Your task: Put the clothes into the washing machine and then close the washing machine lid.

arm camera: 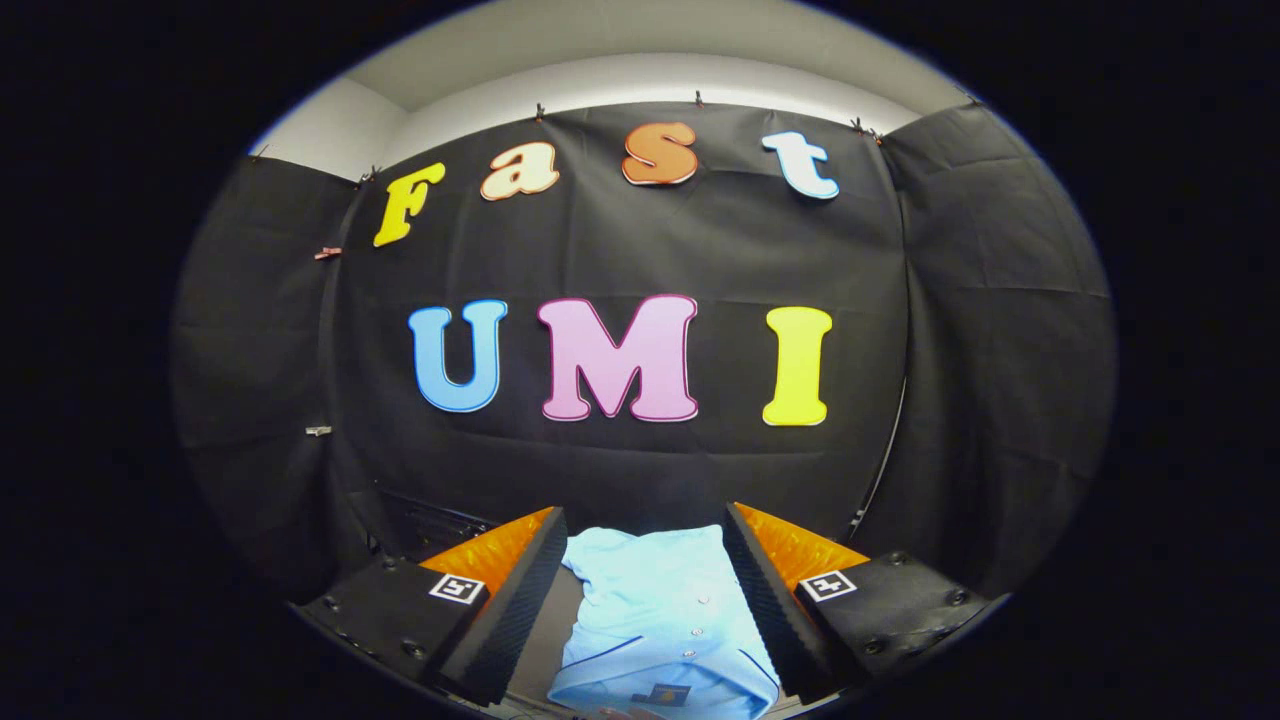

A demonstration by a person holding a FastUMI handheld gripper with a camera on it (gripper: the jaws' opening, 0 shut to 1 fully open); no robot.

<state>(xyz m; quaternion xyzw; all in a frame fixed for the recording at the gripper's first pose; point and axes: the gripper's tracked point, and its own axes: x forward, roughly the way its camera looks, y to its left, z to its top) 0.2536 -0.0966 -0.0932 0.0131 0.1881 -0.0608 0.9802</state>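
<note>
- The gripper (645, 585) stands with its jaws spread wide, the two fingers well apart and angled outward from one another.
- The left finger (515, 600) has a ribbed black pad on its inner face and an orange back; a small black-and-white square marker (457, 588) sits on the black body behind it.
- The right finger (770, 600) is built the same way, with its own square marker (826, 584) on the black body behind it.
- A light blue shirt (655, 620) lies folded in the gap between the jaws, spanning most of the space from one pad to the other.
- The shirt has a row of small buttons down its front, thin dark blue piping, and a small dark patch at its nearest edge.
- The right edge of the shirt runs close along the right pad, and its far left corner comes close to the left pad; I cannot tell whether the cloth touches either pad, and the jaws grip nothing.
- The shirt rests on a dark surface (545, 640), seen as a strip between the cloth and the left finger.
- Beyond the left finger, a dark object (425, 522) with a pale edge lies low against the wall; what it is I cannot tell.
- Beyond the fingertips hangs the black cloth wall (720, 250) of the booth, pinned up with small clips along its top.
- Above the cloth, a pale wall and ceiling (650, 60) show.
</note>
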